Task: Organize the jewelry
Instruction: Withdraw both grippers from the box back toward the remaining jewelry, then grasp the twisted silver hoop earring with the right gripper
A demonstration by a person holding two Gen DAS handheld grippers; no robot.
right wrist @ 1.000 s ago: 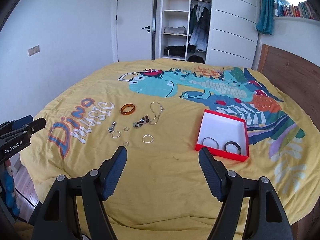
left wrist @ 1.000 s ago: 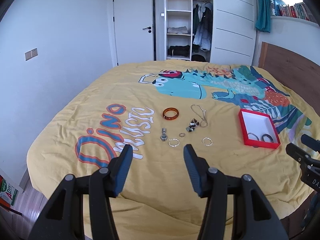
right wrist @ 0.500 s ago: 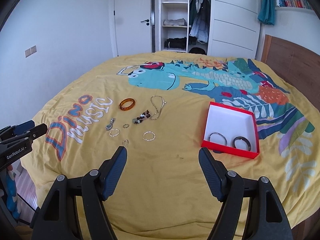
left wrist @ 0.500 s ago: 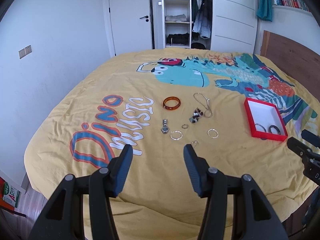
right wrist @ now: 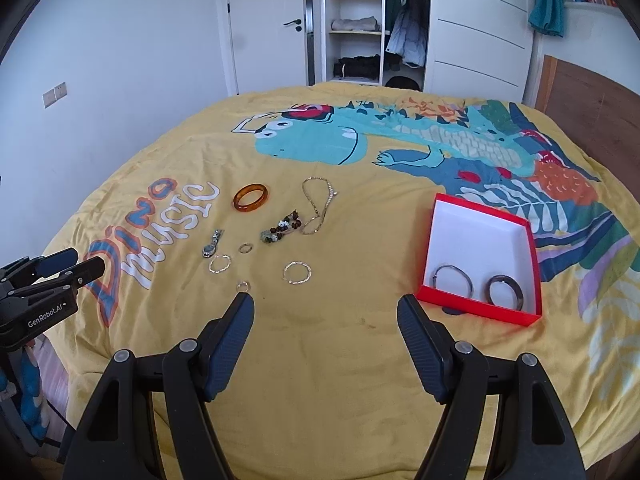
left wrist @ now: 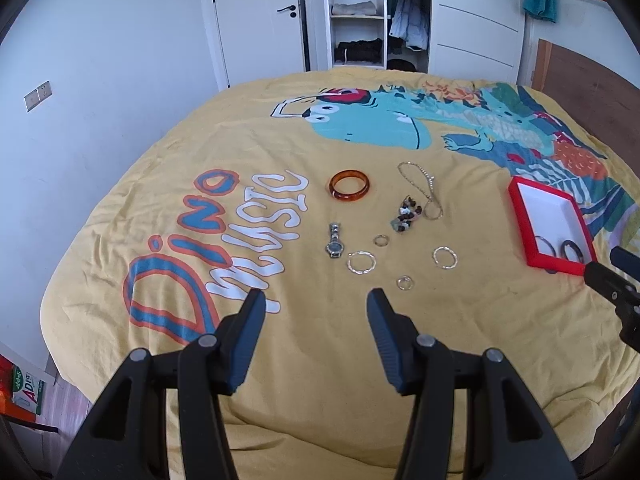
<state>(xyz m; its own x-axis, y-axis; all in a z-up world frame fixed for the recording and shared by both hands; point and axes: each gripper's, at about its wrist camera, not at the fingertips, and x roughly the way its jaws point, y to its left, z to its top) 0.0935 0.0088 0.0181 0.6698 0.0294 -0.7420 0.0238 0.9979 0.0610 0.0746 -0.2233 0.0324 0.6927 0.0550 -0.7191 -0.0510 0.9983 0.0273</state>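
Note:
Jewelry lies scattered on a yellow dinosaur bedspread [left wrist: 400,360]: an amber bangle [left wrist: 349,185], a gold chain [left wrist: 424,188], a beaded piece [left wrist: 406,218], a small watch [left wrist: 334,240] and several silver rings and hoops such as one hoop [left wrist: 361,262]. A red box [right wrist: 480,256] with a white inside holds two bangles [right wrist: 454,278] near its front edge. My left gripper [left wrist: 316,304] hovers open and empty just short of the hoops. My right gripper [right wrist: 326,304] is open and empty between the rings and the box; a small ring [right wrist: 243,285] lies by its left fingertip.
The bed fills the view, with a wooden headboard [right wrist: 592,96] at right and a white wall at left. An open wardrobe [right wrist: 360,20] and a door stand beyond the bed. Floor and a carton [left wrist: 24,392] show at lower left.
Both grippers have come forward and down toward the bed; the jewelry and red box now appear larger and nearer. Jaws stay as wide as before.

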